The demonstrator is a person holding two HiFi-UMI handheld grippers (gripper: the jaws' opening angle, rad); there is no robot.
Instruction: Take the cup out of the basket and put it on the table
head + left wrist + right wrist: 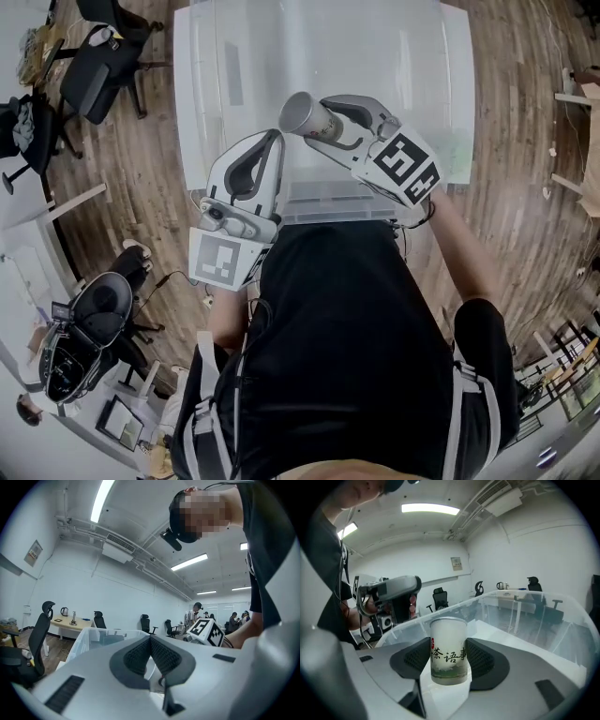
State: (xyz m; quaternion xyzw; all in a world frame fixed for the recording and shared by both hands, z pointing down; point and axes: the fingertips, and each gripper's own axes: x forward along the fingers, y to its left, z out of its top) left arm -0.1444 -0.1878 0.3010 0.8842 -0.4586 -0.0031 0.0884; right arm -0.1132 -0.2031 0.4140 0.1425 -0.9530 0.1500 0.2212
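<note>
**Desk:** White, printed with dark characters. Is that the cup [449, 649]? Where is it?

**Photographer:** Yes. It sits clamped between the dark pads of the right hand-held gripper [449, 657], one pad on each side of its wall. From the head view the cup [307, 116] hangs over the near part of the translucent basket [337, 204] and appears to be clear of the floor of it.

**Desk:** Which way does it lie?

**Photographer:** It juts out past the jaw tips, away from the person and a little leftward. Its long axis is tilted rather than plumb, and one round end faces up toward the head camera. Whether that end is the mouth or the base, I cannot tell.

**Desk:** And the other hand?

**Photographer:** The left hand-held gripper [273, 142] is just beside and nearer the person, at the basket's front wall. Its own view shows the jaws pressed together on nothing.

**Desk:** So what does the set-down turn on?

**Photographer:** My reading is that it turns on direction. The tabletop [463, 94] shows only as a margin round the basket. The right arm, the only one carrying the cup, would have to take it sideways over a wall. Then it would have to bring that axis upright before letting go.
</note>
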